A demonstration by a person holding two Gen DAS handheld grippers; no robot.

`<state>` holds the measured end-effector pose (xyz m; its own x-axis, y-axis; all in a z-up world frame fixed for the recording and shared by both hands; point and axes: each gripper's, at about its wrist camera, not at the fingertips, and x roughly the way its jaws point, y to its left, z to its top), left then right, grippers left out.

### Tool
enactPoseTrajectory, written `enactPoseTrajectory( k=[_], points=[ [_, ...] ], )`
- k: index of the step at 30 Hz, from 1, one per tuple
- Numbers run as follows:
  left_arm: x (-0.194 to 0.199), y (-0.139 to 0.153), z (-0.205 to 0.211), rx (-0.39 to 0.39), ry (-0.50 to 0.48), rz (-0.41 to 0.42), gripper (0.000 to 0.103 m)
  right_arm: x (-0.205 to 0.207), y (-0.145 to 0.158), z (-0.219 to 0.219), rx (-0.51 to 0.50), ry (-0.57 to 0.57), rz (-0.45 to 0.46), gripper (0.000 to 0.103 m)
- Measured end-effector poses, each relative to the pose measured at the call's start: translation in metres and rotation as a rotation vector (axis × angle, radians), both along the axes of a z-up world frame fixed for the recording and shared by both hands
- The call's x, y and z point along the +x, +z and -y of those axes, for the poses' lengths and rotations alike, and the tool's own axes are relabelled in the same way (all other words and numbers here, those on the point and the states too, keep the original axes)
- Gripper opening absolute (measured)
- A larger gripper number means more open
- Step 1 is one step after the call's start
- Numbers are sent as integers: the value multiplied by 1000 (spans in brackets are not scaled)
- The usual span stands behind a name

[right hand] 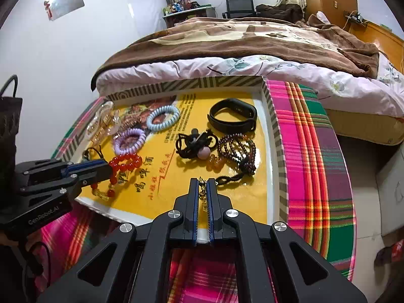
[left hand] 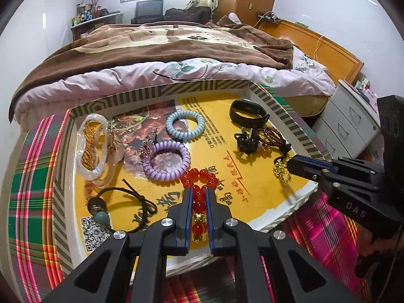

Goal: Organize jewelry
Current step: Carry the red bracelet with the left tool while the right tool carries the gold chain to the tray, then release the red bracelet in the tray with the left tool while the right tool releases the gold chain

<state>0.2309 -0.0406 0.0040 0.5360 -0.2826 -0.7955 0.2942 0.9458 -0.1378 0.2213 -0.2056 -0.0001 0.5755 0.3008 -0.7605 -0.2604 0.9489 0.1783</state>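
Now, left gripper (left hand: 198, 192) clamped on red bead bracelet (left hand: 199, 180), right gripper (right hand: 202, 185) on gold chain (right hand: 202, 197) (over tray (right hand: 274, 126)).

1. "GenRobot.AI", in pale letters, stands on the black body of the left gripper (right hand: 111, 174), seen at the left of the right gripper's (right hand: 202, 184) view.
2. "DAS", upside down, stands on the right gripper's (left hand: 290, 166) body in the left wrist view.
3. The yellow sheet (right hand: 151, 186) lining the tray carries large Chinese characters just ahead of the fingertips; I cannot read them reliably.
4. A QR code (left hand: 94, 232) is printed on that sheet, left of the left gripper (left hand: 199, 194).
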Motion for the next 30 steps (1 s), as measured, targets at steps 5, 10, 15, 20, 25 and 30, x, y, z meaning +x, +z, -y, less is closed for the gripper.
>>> enactPoseTrajectory(
  k=[5, 10, 15, 20, 25, 30],
  points=[
    [-2, -3, 1, -2, 9, -11, 11, -1, -4, -1, -12, -3, -11, 6],
    [-7, 0, -1, -5, 15, -2, 36, -5, -1, -3, -24, -6, -1, 10],
    [-12, 5, -2, -5, 15, 10, 47, -9, 1, -5, -37, -17, 4, 12],
    [-17, 8, -4, -1, 33, 16, 54, -13, 4, -7, -47, -17, 10, 21],
    [-24, 13, -6, 2, 47, 27, 58, -19, 9, -9, -39, -22, 25, 31],
    [-36, 21, -10, 21, 84, 52, 58, -30, 18, -10, -44, -41, 56, 40]
  ],
)
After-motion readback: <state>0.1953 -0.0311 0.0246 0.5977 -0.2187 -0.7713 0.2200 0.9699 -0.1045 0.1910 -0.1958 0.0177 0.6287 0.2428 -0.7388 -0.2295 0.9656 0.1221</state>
